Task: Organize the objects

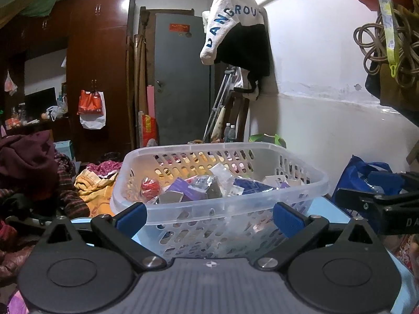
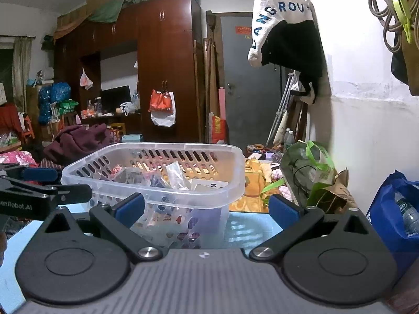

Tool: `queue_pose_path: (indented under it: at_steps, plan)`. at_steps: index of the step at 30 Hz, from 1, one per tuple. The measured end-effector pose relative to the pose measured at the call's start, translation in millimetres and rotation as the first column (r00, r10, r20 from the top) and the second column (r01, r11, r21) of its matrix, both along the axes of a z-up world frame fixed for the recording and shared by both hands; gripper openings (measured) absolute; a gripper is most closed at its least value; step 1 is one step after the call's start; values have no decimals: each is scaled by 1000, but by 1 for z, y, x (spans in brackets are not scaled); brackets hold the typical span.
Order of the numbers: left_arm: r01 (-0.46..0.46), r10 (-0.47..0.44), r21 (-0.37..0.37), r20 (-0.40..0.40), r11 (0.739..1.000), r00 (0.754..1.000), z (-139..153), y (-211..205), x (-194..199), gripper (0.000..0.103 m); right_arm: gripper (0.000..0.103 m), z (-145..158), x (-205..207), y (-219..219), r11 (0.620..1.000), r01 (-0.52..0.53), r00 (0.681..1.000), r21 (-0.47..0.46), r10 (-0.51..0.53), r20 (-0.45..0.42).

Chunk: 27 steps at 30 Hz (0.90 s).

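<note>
Clear perforated basket (image 1: 220,183) is sitting mid-frame in the left wrist view, on a pale blue surface (image 2: 251,225) that is showing at lower centre of the right wrist view. Small packets (image 1: 199,188) (foil-wrapped, purple, one red) are lying heaped inside it, below the rim. So the loose items in view are already resting in the basket; whether that is a sorted pile or one waiting to be sorted, the frames are not settling.

Left gripper (image 1: 209,216) is pointing at the near wall of the basket, jaws standing wide apart, nothing between them. Right gripper (image 2: 207,209) is facing the same basket from further right, jaws likewise spread and empty; the basket is filling its centre-left of frame. Each gripper is showing at the edge of the other's view, close alongside.

Risks, as judged from here:
- Basket is light, thin plastic; a push on the near wall could be sliding it across the smooth surface rather than letting a pad seat.
- Packets are glossy and overlapping, so a pinch could be catching two at once or slipping off foil.
- Grippers are working near each other; crossing reaches could be colliding.
- Blue bag (image 2: 392,214) at lower right is crowding the right side.
</note>
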<state>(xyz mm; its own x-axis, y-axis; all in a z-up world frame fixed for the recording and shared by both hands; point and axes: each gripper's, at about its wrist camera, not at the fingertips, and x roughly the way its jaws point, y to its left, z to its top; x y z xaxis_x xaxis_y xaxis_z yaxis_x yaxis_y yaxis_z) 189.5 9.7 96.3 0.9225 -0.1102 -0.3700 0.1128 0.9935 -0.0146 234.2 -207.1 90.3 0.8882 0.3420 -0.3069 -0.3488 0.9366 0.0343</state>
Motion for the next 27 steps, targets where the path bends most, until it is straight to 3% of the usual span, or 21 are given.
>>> queue_pose_path:
  at_steps: [11,18,27]
  plan:
    - [9,-10,8,17,1000,1000,3,-4,-5,103,103,-4,-1,-4,1000,1,1000,31,0,-13]
    - [-5,6,-11,29,1000,1000,6,-1,-6,103,103,-6,-3,-23,985,1,1000,174,-1,-1]
    - [-32,32,-22,28,999,999,10,7,-5,103,103,-6,-3,-15,995,18,1000,97,-19,10]
